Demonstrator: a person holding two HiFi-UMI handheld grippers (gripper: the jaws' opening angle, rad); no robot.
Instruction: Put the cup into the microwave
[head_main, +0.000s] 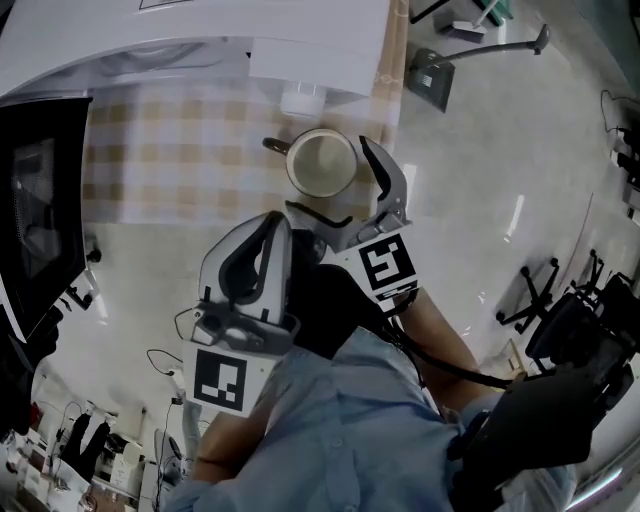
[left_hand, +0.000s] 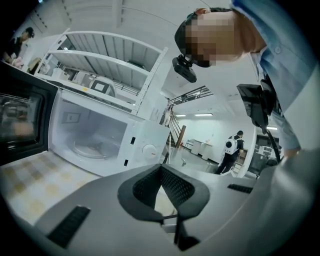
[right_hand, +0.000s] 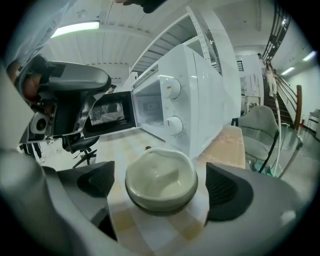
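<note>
A cream cup (head_main: 321, 163) with a dark handle stands upright on the checked tablecloth (head_main: 170, 150), just in front of the white microwave (head_main: 200, 30). My right gripper (head_main: 335, 180) is open, one jaw on each side of the cup (right_hand: 160, 181), with a gap on both sides. The microwave (right_hand: 190, 100) has its black door (head_main: 40, 200) swung open to the left, and its cavity (left_hand: 95, 135) holds only the glass turntable. My left gripper (head_main: 272, 228) hangs shut and empty to the left of the right one, nearer to me than the cup; its pads (left_hand: 172, 187) meet.
The table's right edge (head_main: 395, 80) runs close by the cup. Office chairs (head_main: 545, 290) stand on the shiny floor to the right. A grey chair (right_hand: 260, 125) sits behind the table. A person (left_hand: 231, 150) stands far off in the room.
</note>
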